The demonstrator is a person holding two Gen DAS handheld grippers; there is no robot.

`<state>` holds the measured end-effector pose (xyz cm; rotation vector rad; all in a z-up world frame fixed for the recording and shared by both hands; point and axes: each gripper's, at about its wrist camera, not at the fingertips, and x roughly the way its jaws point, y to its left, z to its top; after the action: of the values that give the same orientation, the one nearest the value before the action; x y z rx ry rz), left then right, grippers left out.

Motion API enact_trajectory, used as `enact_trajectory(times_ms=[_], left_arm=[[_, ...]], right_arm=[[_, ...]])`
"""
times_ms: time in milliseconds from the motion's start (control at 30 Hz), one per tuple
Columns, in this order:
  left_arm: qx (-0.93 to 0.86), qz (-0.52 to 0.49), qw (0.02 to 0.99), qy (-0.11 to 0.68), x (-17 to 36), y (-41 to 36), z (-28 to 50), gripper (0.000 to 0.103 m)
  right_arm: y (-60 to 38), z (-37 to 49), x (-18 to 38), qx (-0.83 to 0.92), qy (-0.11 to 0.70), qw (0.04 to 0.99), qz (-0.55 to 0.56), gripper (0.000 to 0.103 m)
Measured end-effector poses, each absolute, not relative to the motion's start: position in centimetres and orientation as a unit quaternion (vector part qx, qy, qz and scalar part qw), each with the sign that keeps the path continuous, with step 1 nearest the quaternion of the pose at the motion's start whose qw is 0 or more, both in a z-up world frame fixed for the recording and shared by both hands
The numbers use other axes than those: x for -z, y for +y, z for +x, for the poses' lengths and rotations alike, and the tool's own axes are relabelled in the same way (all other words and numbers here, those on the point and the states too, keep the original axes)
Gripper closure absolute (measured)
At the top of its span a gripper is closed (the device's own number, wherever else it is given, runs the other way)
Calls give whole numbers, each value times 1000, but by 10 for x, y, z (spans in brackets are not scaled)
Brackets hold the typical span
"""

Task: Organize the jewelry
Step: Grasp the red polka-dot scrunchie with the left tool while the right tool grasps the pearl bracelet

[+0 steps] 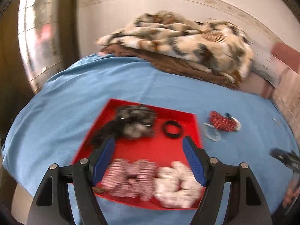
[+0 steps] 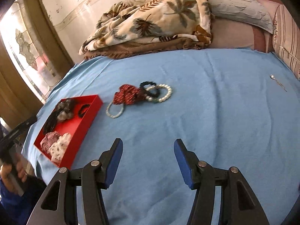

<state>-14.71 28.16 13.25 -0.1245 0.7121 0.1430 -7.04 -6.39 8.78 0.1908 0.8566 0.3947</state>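
Red cardboard, shallow and rectangular, the tray point(image 2: 88, 110) sits on the light blue bedsheet point(image 2: 206, 112) that covers the bed, and everything else is placed from it. Inside the tray, at its far end, lie a dark grey-and-white fluffy scrunchie point(image 1: 136, 121) and, beside that, a small black elastic hair ring point(image 1: 172, 129). At its near end a red-and-white striped scrunchie point(image 1: 129, 178) and a white patterned scrunchie point(image 1: 177, 184) lie side by side, touching. Just beyond the tray's far right corner, on the sheet, rests a small white pearl bracelet point(image 2: 114, 110), and touching it a red patterned scrunchie point(image 2: 129, 93). Next to that scrunchie are a black hair tie point(image 2: 150, 89) and a larger white pearl bracelet point(image 2: 162, 93), overlapping. Well apart from the tray, towards the striped pillow, a thin silver chain point(image 2: 278, 82) lies alone. Behind the tray, at the wall, a leaf-print cream blanket point(image 2: 153, 18) is heaped on a brown one.

The left gripper point(image 1: 149, 161) hovers over the tray's near half, its blue-padded jaws spread wide and holding nothing; this view is motion-blurred. The right gripper point(image 2: 148, 161) hangs over bare sheet to the right of the tray, jaws likewise released and empty
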Motion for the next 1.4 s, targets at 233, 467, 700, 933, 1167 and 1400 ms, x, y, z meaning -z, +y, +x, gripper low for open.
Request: enact_trajectory(times_ms=[233,467,700,933,1167,1400], left_arm=[[2,-81,918,388,-136,218,-91,29],[16,-54,907,418,-113,163,-22,29],[6,-49,880,473,-68,146,44,29],[7,-31,864,502,-36,131,75,32],[22,-34,859,510,-44,123,62,97],[86,-78,878,464,-110,117,-3,97]], right_arm=[[-68,-14,-68,-189,421,881,105,42],[-56,52,-49,-193,421,880,99,60],[-39,89,-23,-184,438,877,71,80],[-35,95,-18,-184,430,881,65,87],[-49,88,-31,-187,420,883,97,92],[-87,38,-89,-190,369,900,136,92]])
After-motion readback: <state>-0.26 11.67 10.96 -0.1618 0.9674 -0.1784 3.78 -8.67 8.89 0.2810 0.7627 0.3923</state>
